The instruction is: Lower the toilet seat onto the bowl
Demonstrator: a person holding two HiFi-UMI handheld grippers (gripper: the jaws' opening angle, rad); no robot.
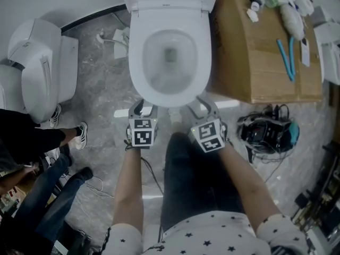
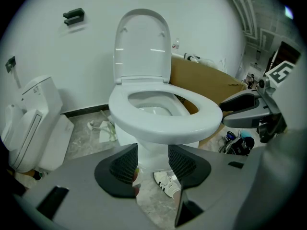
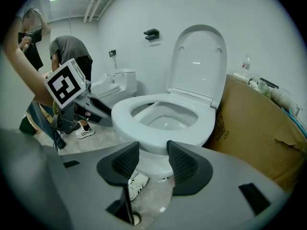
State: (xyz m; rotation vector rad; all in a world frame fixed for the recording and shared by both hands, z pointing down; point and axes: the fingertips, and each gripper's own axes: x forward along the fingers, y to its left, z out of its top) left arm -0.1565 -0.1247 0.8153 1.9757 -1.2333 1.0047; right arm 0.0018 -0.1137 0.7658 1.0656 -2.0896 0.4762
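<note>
The white toilet seat (image 1: 139, 68) lies flat on the bowl, and the lid (image 2: 142, 44) stands upright against the wall behind it. Both grippers hover side by side just in front of the bowl's front rim, touching nothing. My left gripper (image 1: 142, 108) is open, and only the bowl's pedestal and the floor show between its pads (image 2: 125, 164). My right gripper (image 1: 205, 105) is open too, with an empty gap between its pads (image 3: 182, 163). The seat (image 3: 144, 131) fills the middle of the right gripper view, lid (image 3: 199, 61) up behind it.
A big cardboard box (image 1: 255, 62) stands close against the toilet's right side, with bottles and tools on top. A second white toilet (image 1: 37, 62) sits at the left. Bystanders' legs (image 1: 53, 163) are at the lower left. A tangle of cables (image 1: 268, 132) lies at the right.
</note>
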